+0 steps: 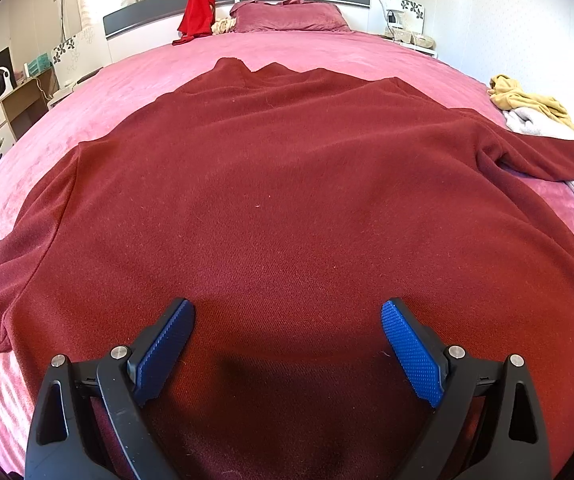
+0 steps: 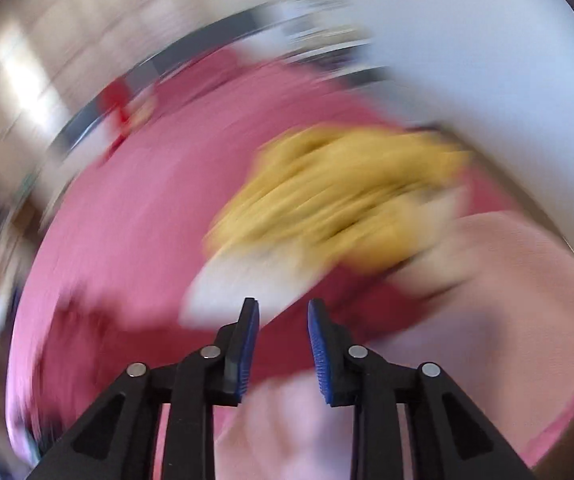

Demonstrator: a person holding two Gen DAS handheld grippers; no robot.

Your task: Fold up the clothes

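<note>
A dark red sweater (image 1: 279, 184) lies spread flat on the pink bed (image 1: 135, 80), one sleeve running left and the other reaching right toward a clothes pile. My left gripper (image 1: 287, 312) hovers over its near hem, open wide, nothing between the blue pads. The right wrist view is heavily motion-blurred. There my right gripper (image 2: 283, 312) stands partly open with nothing between its fingers, over a strip of the dark red sweater (image 2: 327, 320), with a yellow garment (image 2: 335, 196) and a pale one (image 2: 247, 284) just beyond.
A yellow garment (image 1: 527, 100) and pale grey clothes (image 1: 539, 124) lie at the bed's right edge. A bright red garment (image 1: 197, 10) hangs on the headboard beside a pillow (image 1: 287, 16). A desk and drawers (image 1: 3, 112) stand left of the bed.
</note>
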